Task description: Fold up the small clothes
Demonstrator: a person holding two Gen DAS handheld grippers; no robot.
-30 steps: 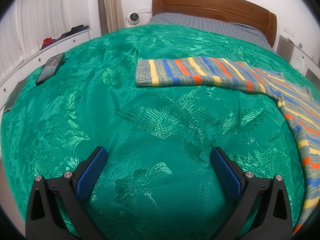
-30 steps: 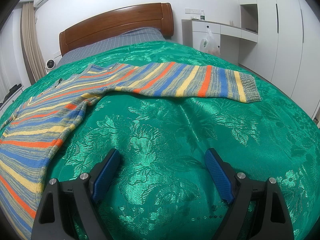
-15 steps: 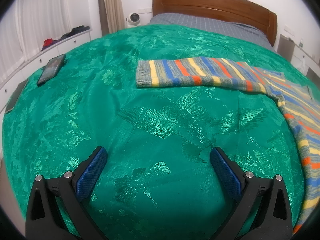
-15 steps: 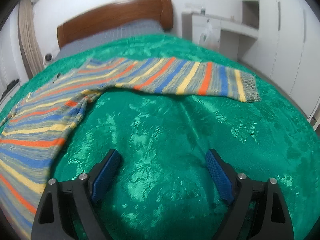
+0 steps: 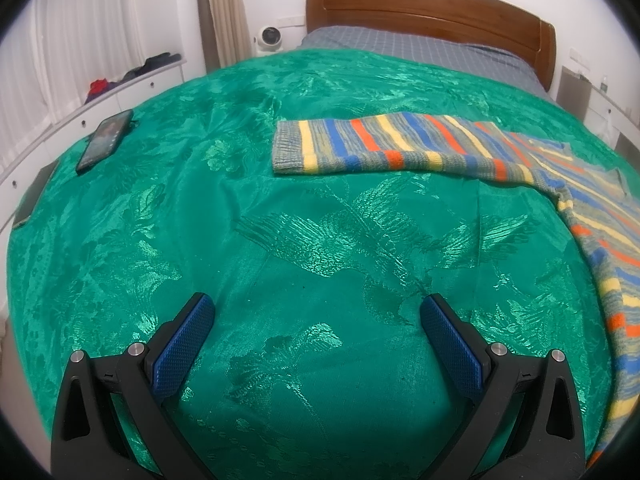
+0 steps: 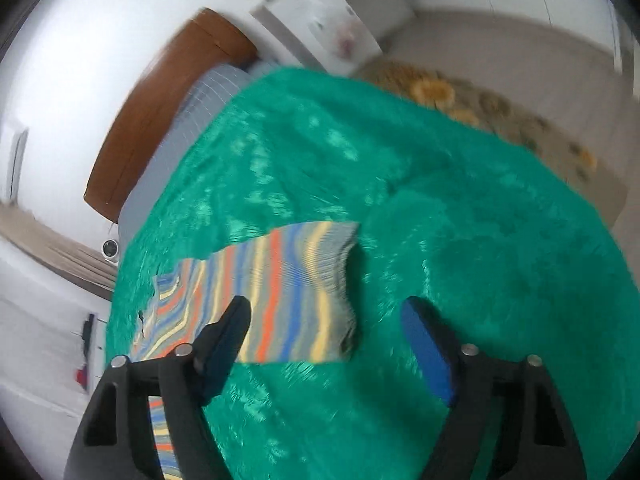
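Observation:
A striped knit sweater [image 5: 400, 148] in blue, orange, yellow and grey lies flat on the green bedspread [image 5: 280, 240]. One sleeve stretches left across the bed, its cuff [image 5: 288, 148] well beyond my left gripper [image 5: 316, 320], which is open and empty above bare bedspread. In the blurred, tilted right wrist view the other sleeve's cuff [image 6: 336, 280] lies just ahead of my right gripper [image 6: 326, 312]. Its jaws are closing, the pads do not touch the cuff, and its left finger stands over the sleeve.
A black phone [image 5: 105, 140] lies near the bed's left edge, with another dark flat item [image 5: 34, 200] beside it. White drawers [image 5: 132, 92] run along the left wall. The wooden headboard [image 5: 432, 12] and a small white camera [image 5: 269, 36] stand at the back.
My right gripper swung fast toward the right sleeve's cuff and rolled, so its view tilts and blurs. Its jaws stand a little narrower. The left gripper and the sweater stayed put.

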